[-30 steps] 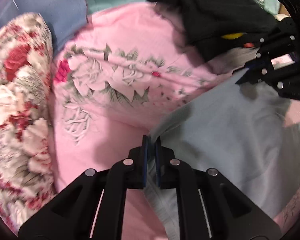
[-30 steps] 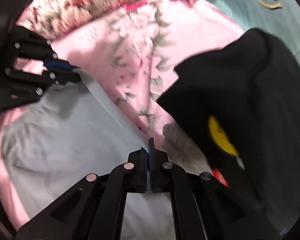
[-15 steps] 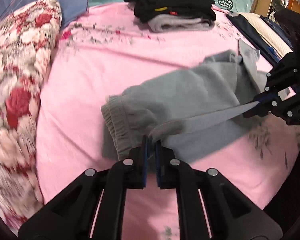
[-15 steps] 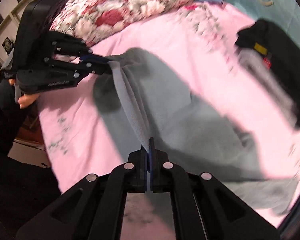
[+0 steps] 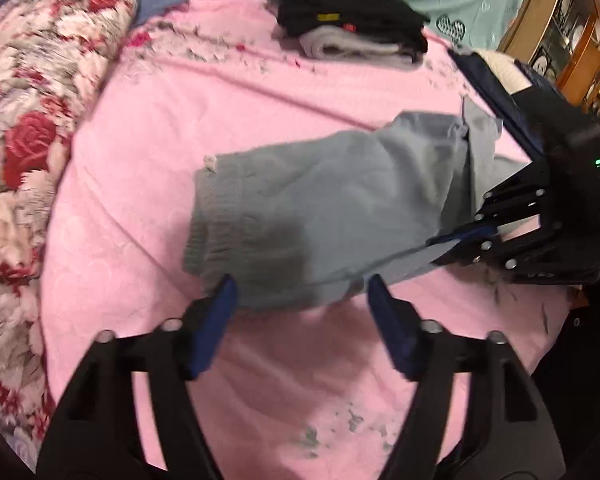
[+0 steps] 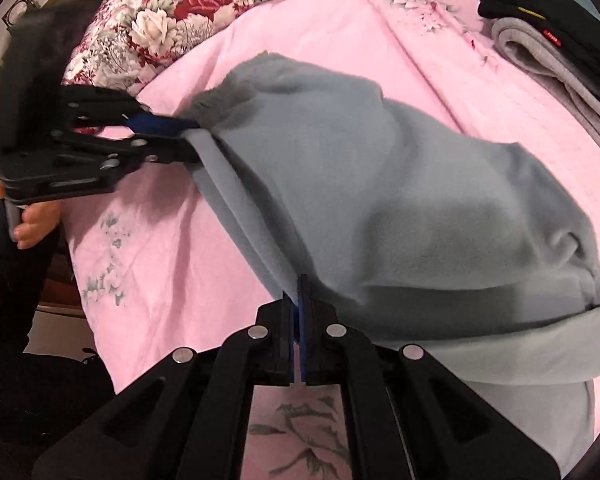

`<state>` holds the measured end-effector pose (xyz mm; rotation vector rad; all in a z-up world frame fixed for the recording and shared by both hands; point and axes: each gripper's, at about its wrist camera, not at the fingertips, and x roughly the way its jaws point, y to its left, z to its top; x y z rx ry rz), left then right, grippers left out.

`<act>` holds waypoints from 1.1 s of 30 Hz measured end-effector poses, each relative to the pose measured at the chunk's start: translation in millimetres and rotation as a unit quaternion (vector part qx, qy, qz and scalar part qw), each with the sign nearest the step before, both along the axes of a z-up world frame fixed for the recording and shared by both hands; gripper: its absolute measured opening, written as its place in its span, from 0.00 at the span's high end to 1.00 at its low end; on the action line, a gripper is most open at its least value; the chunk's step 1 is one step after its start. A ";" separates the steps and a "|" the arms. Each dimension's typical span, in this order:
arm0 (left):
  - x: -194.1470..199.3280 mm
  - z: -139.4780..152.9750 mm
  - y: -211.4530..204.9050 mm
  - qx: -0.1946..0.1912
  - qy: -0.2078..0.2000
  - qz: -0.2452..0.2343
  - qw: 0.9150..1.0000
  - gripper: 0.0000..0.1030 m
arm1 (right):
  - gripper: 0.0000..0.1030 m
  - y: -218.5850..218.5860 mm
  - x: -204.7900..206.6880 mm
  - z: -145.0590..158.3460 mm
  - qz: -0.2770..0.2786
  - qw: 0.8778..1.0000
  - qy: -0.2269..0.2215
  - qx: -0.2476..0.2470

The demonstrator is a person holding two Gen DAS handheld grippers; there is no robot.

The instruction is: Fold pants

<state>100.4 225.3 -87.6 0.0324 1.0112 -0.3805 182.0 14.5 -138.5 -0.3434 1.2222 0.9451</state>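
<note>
The grey pants (image 5: 332,208) lie folded over on the pink bedsheet (image 5: 260,92); they also show in the right wrist view (image 6: 400,200). My left gripper (image 5: 300,292) is open, its blue pads on either side of the near fold edge, holding nothing. In the right wrist view it (image 6: 188,136) sits at the fold's far end. My right gripper (image 6: 298,296) is shut on the folded edge of the pants; it appears in the left wrist view (image 5: 460,240) at the right, still pinching the cloth.
A stack of folded black and grey clothes (image 5: 352,28) sits at the far side of the bed, also in the right wrist view (image 6: 560,40). A floral quilt (image 5: 24,140) lies along the left. Dark and white clothes (image 5: 500,76) lie at the right edge.
The pants were pulled back and laid down over themselves on the bed. My left gripper has opened and let go of the fold edge. My right gripper stays shut on it.
</note>
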 end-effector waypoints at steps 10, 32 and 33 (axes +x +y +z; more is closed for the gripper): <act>-2.9 37.6 -17.0 -0.076 -0.047 0.057 0.994 0.22 | 0.88 -3.1 -6.0 38.3 -0.001 0.999 -0.018 0.049; 46.6 -31.5 -66.1 0.017 0.097 0.134 0.986 0.91 | 0.50 -284.4 239.8 24.6 -0.491 0.859 0.089 -0.117; 47.0 -31.4 -66.8 0.019 0.096 0.132 0.986 0.91 | 0.50 -290.7 249.2 16.3 -0.501 0.851 0.096 -0.126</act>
